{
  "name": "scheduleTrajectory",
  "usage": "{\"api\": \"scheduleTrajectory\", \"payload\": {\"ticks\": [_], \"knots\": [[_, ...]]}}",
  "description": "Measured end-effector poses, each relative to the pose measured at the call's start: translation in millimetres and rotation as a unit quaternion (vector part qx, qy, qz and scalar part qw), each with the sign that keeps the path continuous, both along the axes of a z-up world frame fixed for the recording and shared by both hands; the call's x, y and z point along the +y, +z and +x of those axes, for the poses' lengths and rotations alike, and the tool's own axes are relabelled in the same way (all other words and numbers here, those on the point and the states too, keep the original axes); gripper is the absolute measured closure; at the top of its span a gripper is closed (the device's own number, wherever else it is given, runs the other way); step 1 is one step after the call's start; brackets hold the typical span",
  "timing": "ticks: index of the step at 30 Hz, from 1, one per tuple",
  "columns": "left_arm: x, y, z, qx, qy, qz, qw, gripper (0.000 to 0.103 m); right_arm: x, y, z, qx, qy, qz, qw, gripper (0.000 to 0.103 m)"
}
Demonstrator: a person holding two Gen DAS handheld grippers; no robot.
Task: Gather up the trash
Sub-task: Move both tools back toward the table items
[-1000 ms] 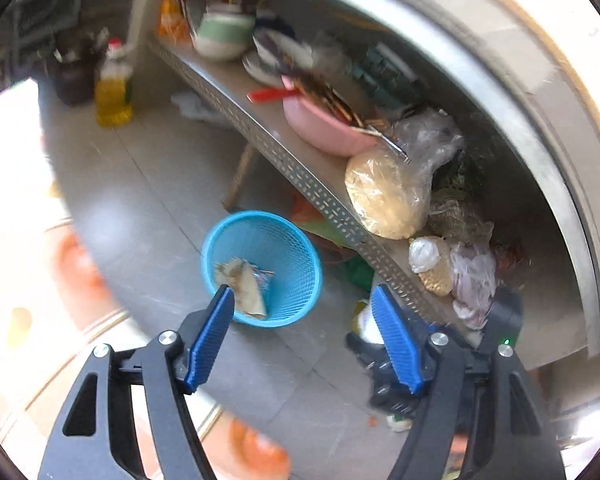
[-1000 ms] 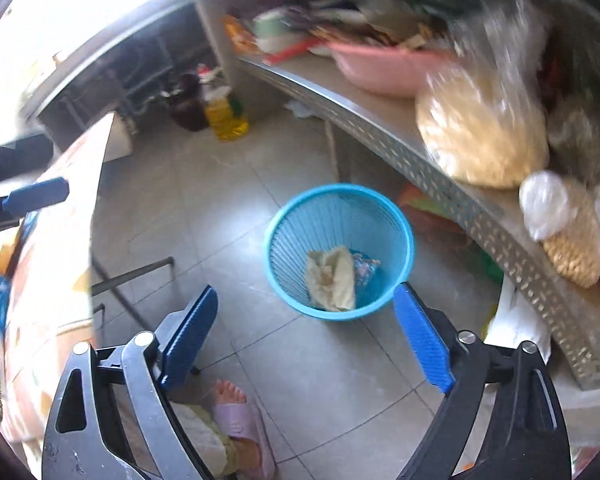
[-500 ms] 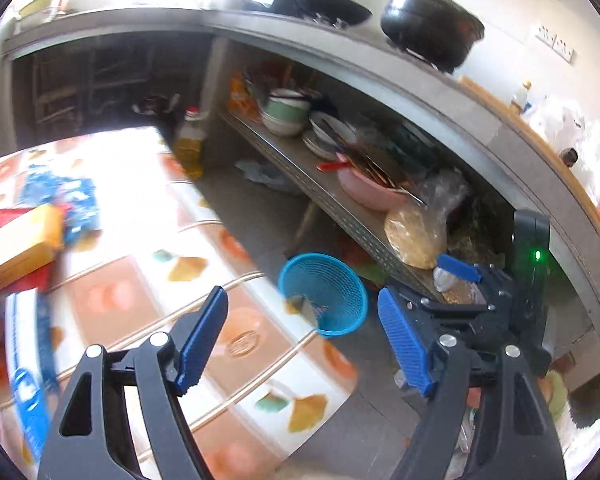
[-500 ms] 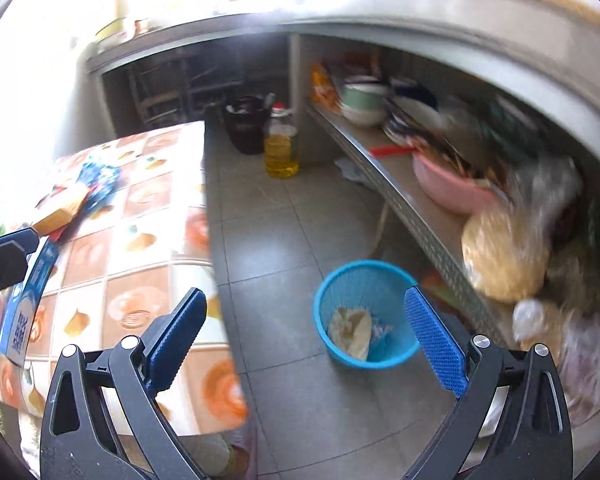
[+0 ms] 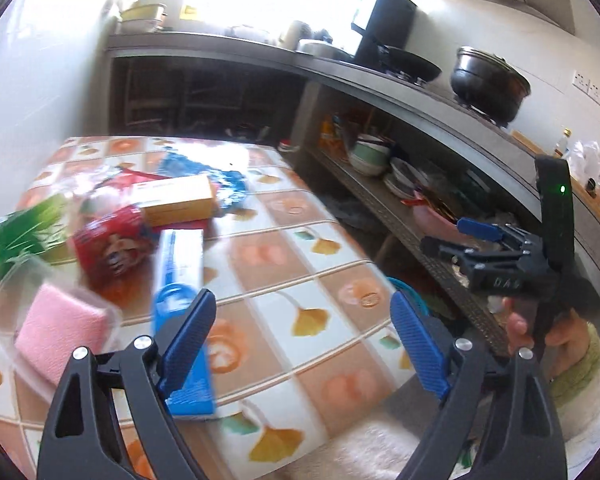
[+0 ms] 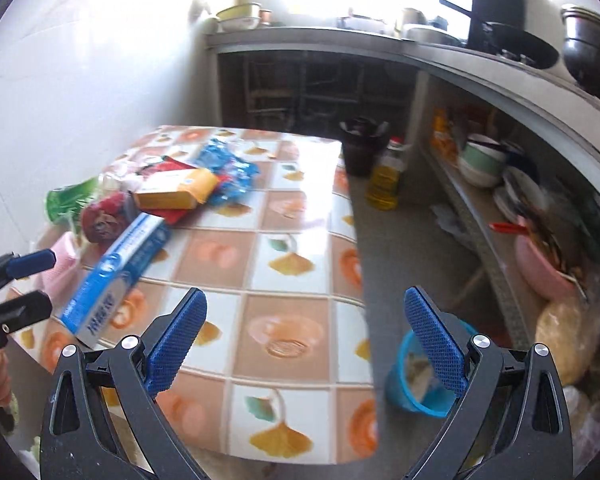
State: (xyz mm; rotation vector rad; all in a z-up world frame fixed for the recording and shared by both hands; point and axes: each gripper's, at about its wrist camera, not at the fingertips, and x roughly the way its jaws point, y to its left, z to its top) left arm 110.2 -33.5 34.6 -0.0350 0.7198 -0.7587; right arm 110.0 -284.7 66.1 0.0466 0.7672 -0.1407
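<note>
On the left of the desk (image 6: 300, 264), which wears a checked cloth printed with orange fruit and ginkgo leaves, the trash lies in 1 heap: a green wrapper (image 5: 18, 236), a pink sponge in clear plastic (image 5: 58, 330), a red packet (image 5: 112, 248), a long blue box (image 6: 116, 280), a yellow box (image 6: 176, 192) and a crumpled blue bag (image 6: 228, 172). The blue box lies nearest the desk's front edge, the yellow box rests on top of the heap and the blue bag sits behind it.

The left claw (image 5: 303, 334) hangs over the desk with its blue pads spread wide and nothing between them. The right claw (image 6: 306, 334) is likewise wide apart and empty, above the desk's right front part.

Right of the desk, on the floor, stands the blue basket (image 6: 418, 384) with crumpled paper inside. Further right runs a metal shelf (image 6: 480, 220) crowded with bowls.
</note>
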Motion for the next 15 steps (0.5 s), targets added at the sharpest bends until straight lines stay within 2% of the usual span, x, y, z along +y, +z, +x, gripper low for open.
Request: {"api": "scheduleTrajectory", "payload": {"ticks": [6, 15], "knots": [[50, -15, 0, -0.014, 0.054, 0.024, 0.9981, 0.015, 36, -3, 27, -0.005, 0.046, 0.043, 0.998, 0.008], [107, -29, 3, -0.02, 0.121, 0.044, 0.9915, 0.015, 66, -19, 56, 0.024, 0.09, 0.107, 0.99, 0.008]]}}
